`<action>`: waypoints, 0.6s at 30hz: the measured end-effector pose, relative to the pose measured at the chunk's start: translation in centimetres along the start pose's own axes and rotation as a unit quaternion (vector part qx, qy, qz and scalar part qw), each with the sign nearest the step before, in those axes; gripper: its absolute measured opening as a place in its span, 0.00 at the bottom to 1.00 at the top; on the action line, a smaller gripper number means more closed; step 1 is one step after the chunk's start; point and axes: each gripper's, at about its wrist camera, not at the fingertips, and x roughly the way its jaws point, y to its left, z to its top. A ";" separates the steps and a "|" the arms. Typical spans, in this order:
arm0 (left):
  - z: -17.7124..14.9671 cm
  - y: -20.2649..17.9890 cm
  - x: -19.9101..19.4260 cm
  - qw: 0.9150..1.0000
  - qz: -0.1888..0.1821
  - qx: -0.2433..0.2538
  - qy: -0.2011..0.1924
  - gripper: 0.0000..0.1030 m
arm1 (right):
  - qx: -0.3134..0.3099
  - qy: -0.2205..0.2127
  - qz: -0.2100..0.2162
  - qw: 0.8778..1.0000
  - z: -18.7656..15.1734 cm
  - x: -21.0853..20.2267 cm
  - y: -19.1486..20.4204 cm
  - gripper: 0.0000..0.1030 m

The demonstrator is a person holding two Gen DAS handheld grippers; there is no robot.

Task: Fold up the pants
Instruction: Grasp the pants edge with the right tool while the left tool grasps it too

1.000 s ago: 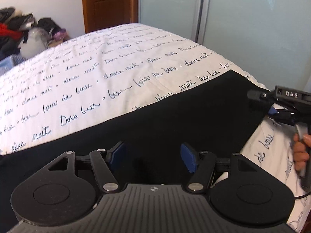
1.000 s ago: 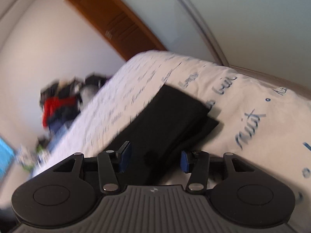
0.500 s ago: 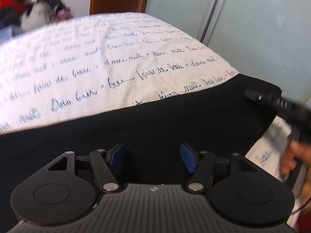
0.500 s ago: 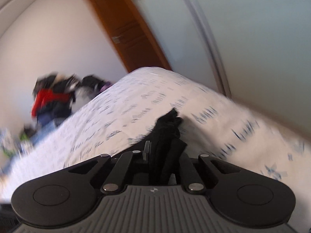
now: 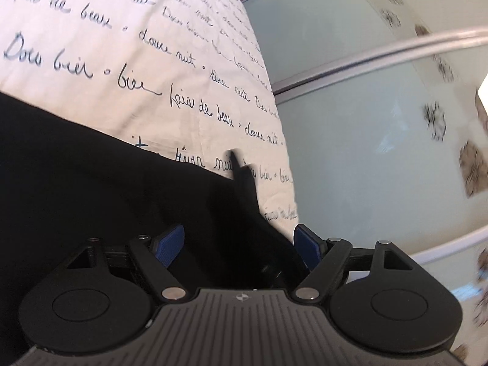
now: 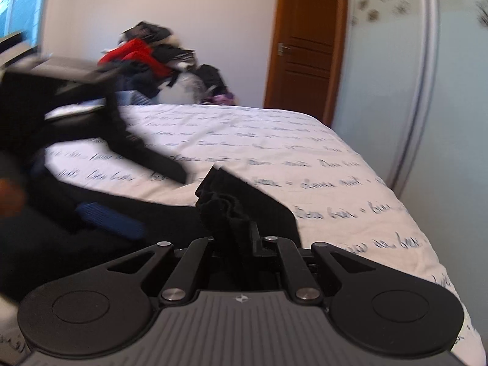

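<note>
The black pants (image 5: 91, 189) lie across the white bedspread with blue handwriting (image 5: 128, 45). My left gripper (image 5: 239, 244) is open, its blue pads on either side of the pants' cloth near the bed's right edge. My right gripper (image 6: 241, 241) is shut on a bunched end of the pants (image 6: 231, 204) and holds it above the bed. In the right wrist view the left gripper's blue pad (image 6: 109, 219) shows blurred at the left, over the dark cloth.
A pile of clothes (image 6: 152, 58) sits past the far end of the bed. A wooden door (image 6: 308, 45) stands at the back. A frosted wardrobe door (image 5: 381, 137) runs along the bed's right side.
My right gripper closed on the pants' end and lifted it, swinging its view over the bed. My left gripper moved toward the bed's right edge and stayed open.
</note>
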 end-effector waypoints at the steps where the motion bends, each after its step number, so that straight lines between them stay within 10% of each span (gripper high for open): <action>1: 0.1 0.1 0.1 1.000 -0.001 -0.007 0.000 0.76 | -0.015 -0.002 0.000 1.000 0.1 -0.1 0.9 0.06; 8: 0.9 1.9 -0.5 0.999 0.002 -0.045 -0.008 0.58 | -0.108 -0.010 0.029 0.994 -0.2 -0.6 6.3 0.06; 13: 1.0 2.8 -1.0 0.999 0.040 -0.024 -0.013 0.14 | -0.125 0.001 0.038 0.991 -0.6 0.2 7.7 0.07; 18: 0.6 2.8 -1.6 0.998 0.060 0.006 -0.024 0.12 | -0.141 0.006 0.031 0.989 -0.7 -0.3 8.3 0.10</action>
